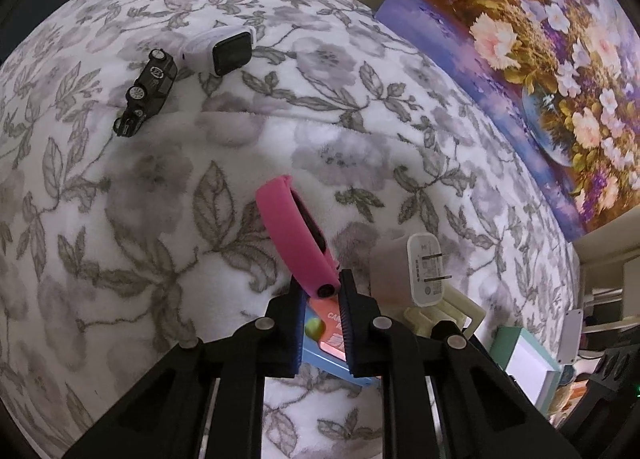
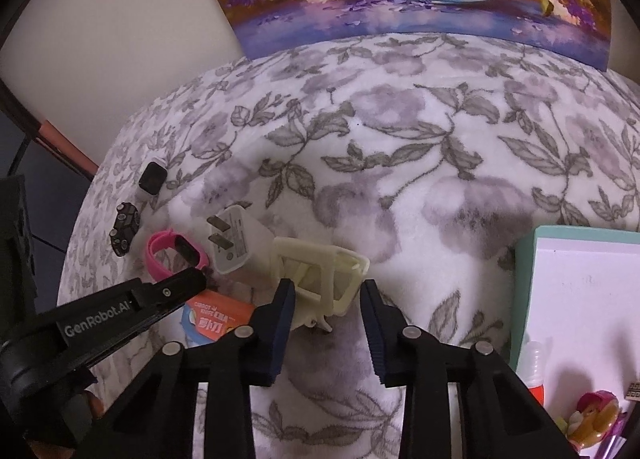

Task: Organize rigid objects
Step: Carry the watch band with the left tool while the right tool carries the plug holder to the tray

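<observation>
My left gripper [image 1: 320, 291] pinches the pink silicone wristband [image 1: 294, 231] to lift it off the floral fleece blanket [image 1: 120, 219] — my right gripper [image 2: 326, 289], jaws apart, straddles the cream plastic clip [image 2: 320, 273] for sorting.

black tool [image 2: 327, 323] arms, silver rivets, ribbed blue pads [image 2: 276, 339], white "genrobot.ai" lettering.
</observation>
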A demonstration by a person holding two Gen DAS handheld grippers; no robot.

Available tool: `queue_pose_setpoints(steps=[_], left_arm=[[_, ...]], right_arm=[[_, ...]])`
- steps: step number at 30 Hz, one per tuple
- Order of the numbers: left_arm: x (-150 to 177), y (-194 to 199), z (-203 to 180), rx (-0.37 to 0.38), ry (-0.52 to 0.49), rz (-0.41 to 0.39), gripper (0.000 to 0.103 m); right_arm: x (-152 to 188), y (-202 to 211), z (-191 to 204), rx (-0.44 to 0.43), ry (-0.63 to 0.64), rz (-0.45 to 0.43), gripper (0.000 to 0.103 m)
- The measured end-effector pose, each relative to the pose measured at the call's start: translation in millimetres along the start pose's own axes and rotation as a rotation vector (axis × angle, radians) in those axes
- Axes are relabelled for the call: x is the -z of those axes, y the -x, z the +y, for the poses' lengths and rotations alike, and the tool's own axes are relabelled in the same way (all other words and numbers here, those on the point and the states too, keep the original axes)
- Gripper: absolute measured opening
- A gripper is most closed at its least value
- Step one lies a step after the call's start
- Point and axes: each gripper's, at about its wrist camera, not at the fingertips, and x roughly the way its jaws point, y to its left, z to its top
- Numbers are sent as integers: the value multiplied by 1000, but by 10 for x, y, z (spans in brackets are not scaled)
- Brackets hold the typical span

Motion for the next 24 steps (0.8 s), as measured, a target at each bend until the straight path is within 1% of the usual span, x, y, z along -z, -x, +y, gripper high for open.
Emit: queue_pose_setpoints(steps=[11,18,24], left_arm=[[-28,280,-71,23,-4,-53,16],[14,426,-130,34,-20,-72,15],[92,597,-251,51,-53,-100,15]], right_arm=[[-3,122,-20,-17,-6,-13,23],[14,260,-54,-17,-11,-28,23],[28,468,-97,-6,-17,-56,23]])
